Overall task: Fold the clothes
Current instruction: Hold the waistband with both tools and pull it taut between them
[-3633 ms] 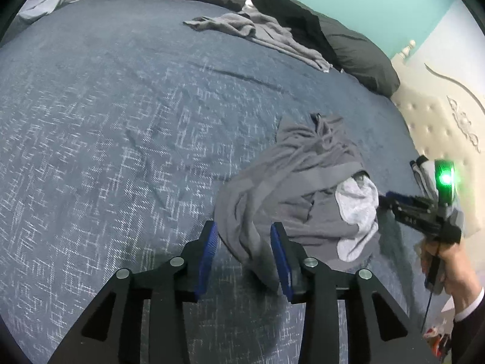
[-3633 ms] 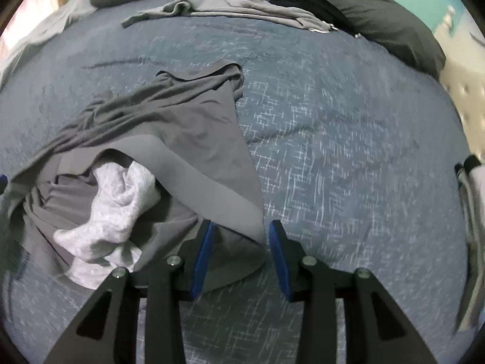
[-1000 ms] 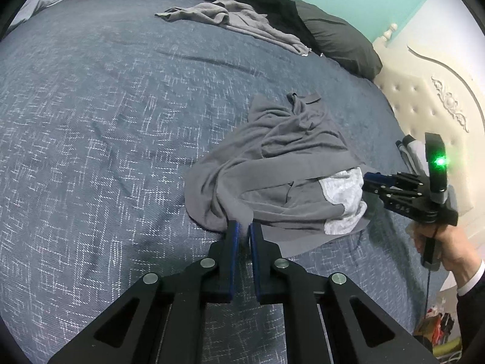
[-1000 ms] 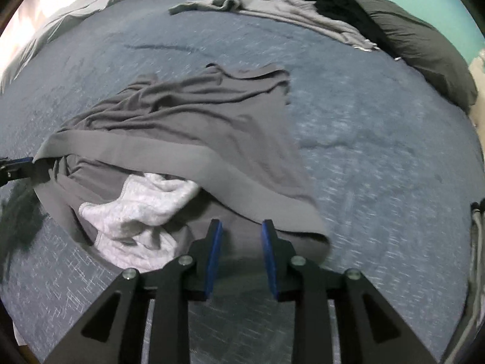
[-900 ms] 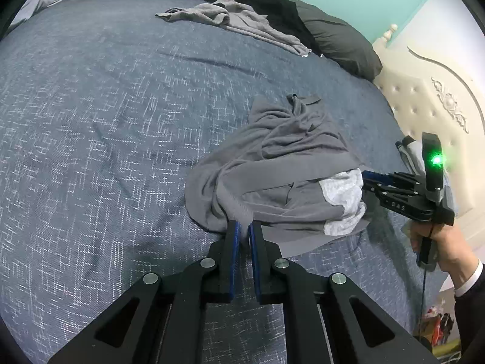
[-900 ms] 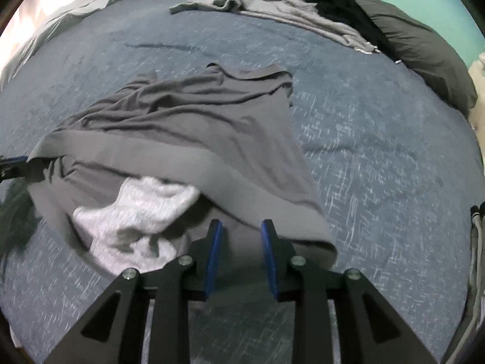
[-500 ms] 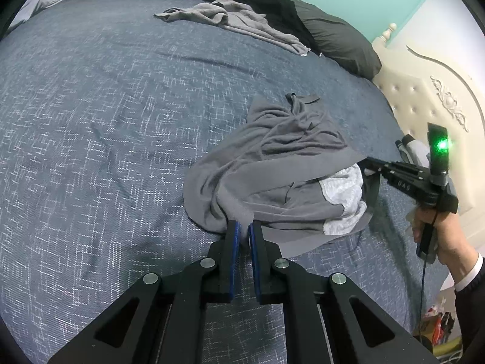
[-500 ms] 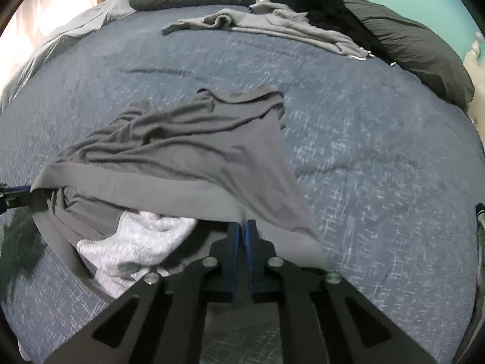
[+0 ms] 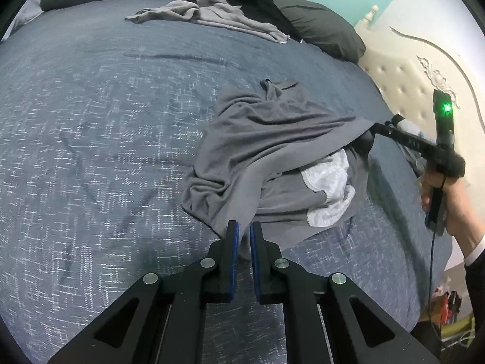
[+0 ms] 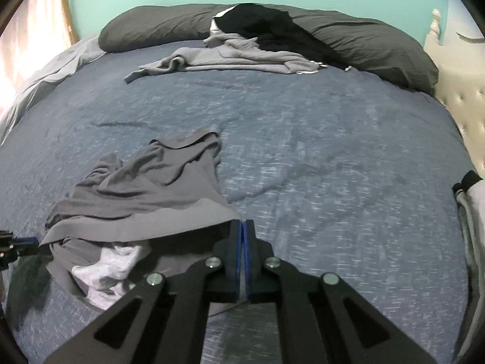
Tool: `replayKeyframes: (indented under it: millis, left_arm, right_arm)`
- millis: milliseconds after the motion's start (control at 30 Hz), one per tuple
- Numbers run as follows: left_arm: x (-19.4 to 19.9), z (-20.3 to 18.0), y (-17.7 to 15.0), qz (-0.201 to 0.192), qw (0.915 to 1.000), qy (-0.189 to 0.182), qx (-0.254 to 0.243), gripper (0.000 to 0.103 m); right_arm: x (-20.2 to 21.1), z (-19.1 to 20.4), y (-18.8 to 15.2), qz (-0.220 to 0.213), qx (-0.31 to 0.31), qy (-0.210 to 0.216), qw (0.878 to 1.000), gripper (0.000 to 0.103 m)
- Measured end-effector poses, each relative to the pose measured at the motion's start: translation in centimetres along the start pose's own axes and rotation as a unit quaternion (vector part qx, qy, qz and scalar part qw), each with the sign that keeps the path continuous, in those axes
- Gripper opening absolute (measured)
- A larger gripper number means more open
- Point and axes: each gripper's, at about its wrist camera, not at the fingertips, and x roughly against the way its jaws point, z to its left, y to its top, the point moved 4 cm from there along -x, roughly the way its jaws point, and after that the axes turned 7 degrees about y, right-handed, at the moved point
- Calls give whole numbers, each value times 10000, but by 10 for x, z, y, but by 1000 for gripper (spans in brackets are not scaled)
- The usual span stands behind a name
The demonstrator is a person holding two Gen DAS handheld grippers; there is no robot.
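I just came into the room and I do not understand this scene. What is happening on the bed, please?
A person is starting to fold a grey garment on the blue bedspread, with a handheld gripper in each hand. The left gripper is shut on one end of its waistband, and the right gripper is shut on the other end, so the band is lifted between them. The rest is bunched on the bed, with light lining showing. Other clothes lie by the dark pillows.

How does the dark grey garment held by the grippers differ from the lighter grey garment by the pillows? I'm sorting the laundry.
The dark grey garment is gripped at its waistband by both grippers and partly lifted; the lighter grey garment lies untouched against the black pillows. The dark one shows pale lining; the lighter one doesn't. Both are rumpled, unfolded.
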Motion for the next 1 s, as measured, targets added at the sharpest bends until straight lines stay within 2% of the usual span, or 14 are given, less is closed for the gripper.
replayKeyframes:
  millis: [200,267,300,433,500,533,567,633,733,867,1000]
  left_arm:
    - [-3,-6,0,14,9999,58,-147,13]
    - [-4,-8,0,6,9997,94,-216,32]
    - [-4,-9,0,2,9996,112,-251,34]
    - [-7,-9,0,8,9994,176,-283,34]
    - [-9,-4,1,21,9996,227,-186,34]
    - [-9,-2,1,18,9995,259,-151,30]
    - [-9,0,2,6,9995,294,-136,18]
    - [-8,3,4,-20,9993,356,-114,4]
    - [-2,4,8,-139,9991,386,-75,2]
    - [21,10,20,-590,9971,474,11,2]
    - [20,15,28,-593,9971,443,178,2]
  right_arm:
    - [-2,-15,2,-43,-239,66,9997,1]
    - [-3,-14,2,-26,-245,87,9997,1]
    - [-4,-14,2,-14,-227,88,9997,1]
    - [-5,-14,2,-3,-249,109,9996,1]
    - [-4,-15,2,-11,-257,118,9996,1]
    - [-3,-16,2,-15,-259,122,9996,1]
    - [-3,-16,2,-20,-262,126,9996,1]
    - [-2,-18,2,-19,-276,159,9995,1]
    - [0,-19,0,-13,-310,190,9993,1]
    - [9,-22,0,-107,-411,230,9988,1]
    - [20,-26,0,-253,-481,212,9983,1]
